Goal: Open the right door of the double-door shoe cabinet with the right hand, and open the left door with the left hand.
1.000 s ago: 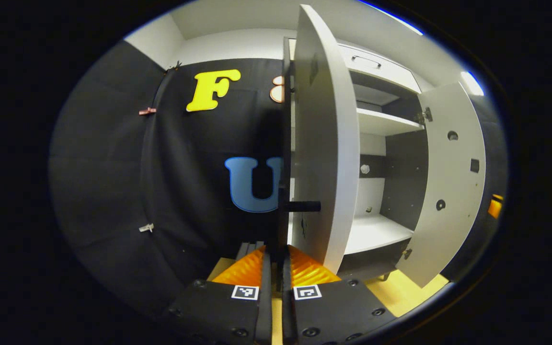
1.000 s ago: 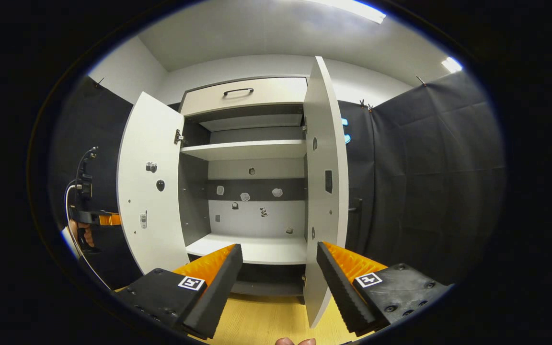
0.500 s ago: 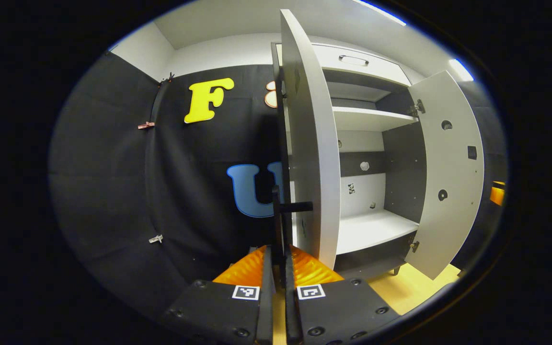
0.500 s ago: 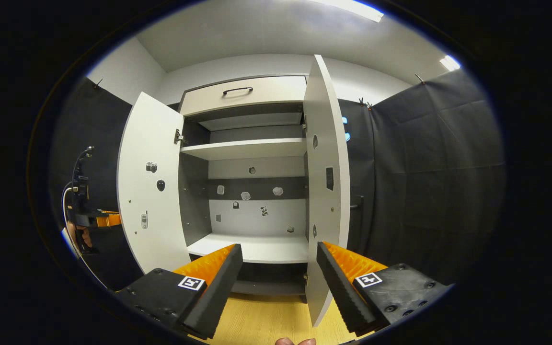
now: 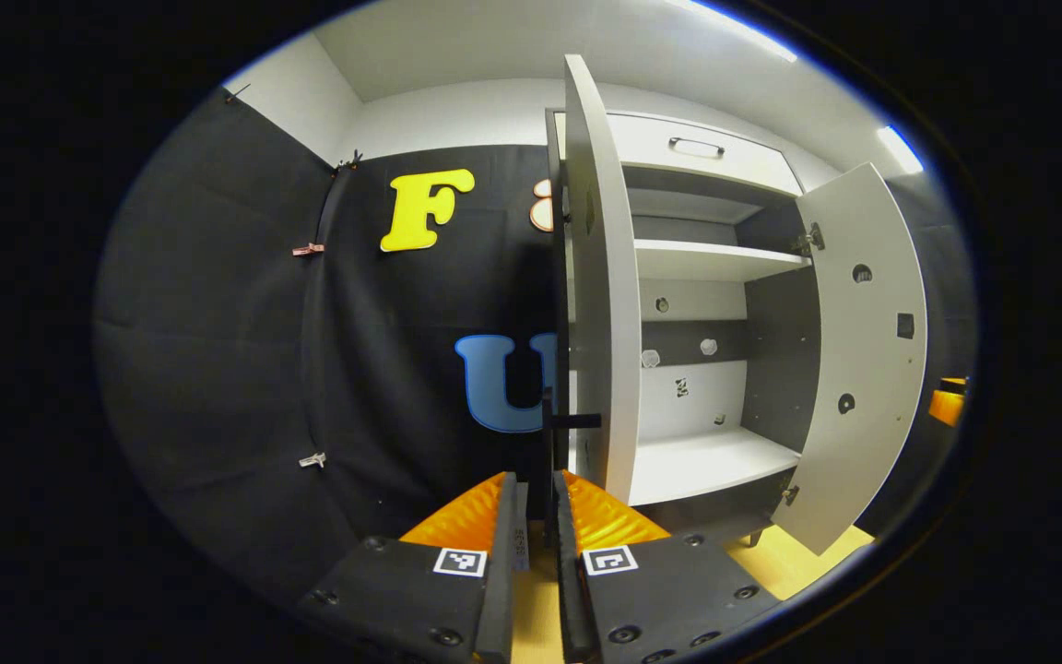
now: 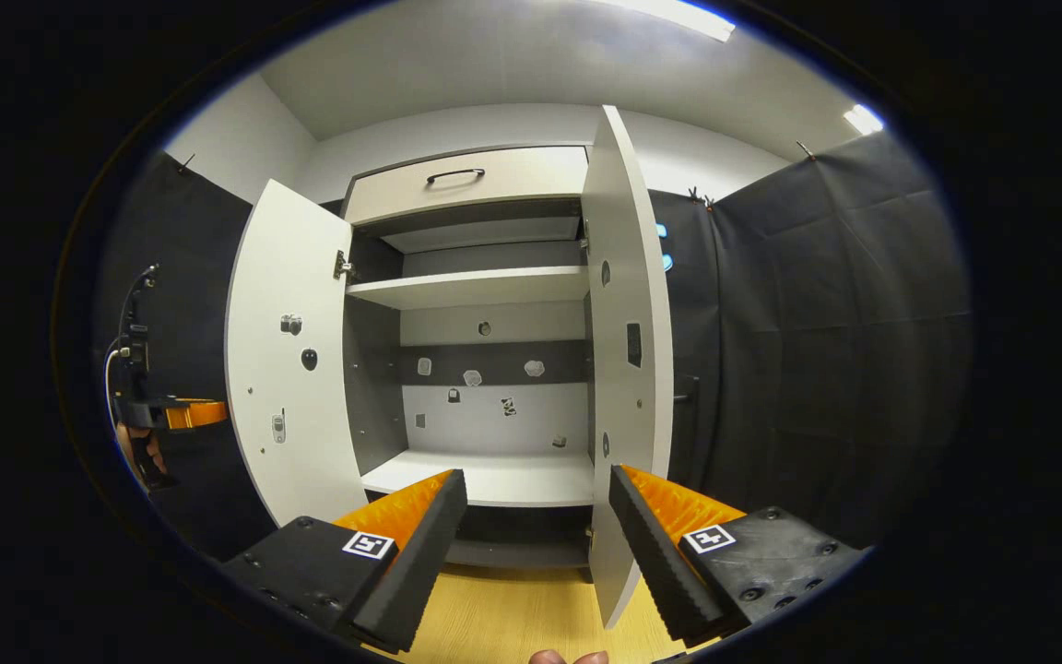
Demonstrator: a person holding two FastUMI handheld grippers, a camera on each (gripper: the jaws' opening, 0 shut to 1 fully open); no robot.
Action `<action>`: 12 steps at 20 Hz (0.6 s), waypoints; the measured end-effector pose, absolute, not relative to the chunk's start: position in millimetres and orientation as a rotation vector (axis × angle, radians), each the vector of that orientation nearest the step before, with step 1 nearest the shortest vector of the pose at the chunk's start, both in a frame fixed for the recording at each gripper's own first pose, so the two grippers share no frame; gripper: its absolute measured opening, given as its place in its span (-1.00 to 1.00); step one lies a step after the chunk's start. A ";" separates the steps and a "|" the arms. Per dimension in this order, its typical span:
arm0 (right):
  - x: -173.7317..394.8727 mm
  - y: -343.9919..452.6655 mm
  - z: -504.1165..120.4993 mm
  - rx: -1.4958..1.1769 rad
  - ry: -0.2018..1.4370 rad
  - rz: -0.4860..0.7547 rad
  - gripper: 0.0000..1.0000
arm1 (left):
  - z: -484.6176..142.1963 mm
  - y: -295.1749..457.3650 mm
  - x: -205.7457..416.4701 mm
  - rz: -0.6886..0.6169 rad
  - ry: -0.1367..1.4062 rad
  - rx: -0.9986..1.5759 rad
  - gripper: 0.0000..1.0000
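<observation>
Backed off: left gripper [image 5: 536, 498] has let go of the left door [image 5: 600, 304] handle [image 5: 575, 421], fingers nearly together on nothing. Right gripper [image 6: 538, 503] hangs wide open facing the cabinet [image 6: 485, 323]; right door [image 6: 628, 350] swung out.

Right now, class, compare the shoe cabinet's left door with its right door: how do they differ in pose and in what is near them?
In the right gripper view, the left door shows its broad inner face, while the right door stands nearly edge-on. The left hand-held gripper, fingers nearly together, sits near the left door's handle; the right hand-held gripper gapes wide, apart from the right door. Both doors are white and open.
</observation>
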State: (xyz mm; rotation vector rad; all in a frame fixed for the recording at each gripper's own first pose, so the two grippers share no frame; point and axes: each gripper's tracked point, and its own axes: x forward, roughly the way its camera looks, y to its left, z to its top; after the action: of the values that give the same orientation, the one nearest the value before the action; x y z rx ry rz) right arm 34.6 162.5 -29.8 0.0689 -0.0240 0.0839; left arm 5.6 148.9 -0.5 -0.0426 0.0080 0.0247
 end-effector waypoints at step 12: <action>36.9 159.6 -28.6 0.088 -0.022 0.071 0.96 | 18.0 101.9 -31.2 -0.048 -0.026 -0.047 0.61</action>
State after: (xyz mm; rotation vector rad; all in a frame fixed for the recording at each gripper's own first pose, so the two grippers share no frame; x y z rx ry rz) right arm 36.9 159.6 -28.6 0.0882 -0.0221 0.0709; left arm -31.2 101.9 18.0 -0.0472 -0.0261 -0.0481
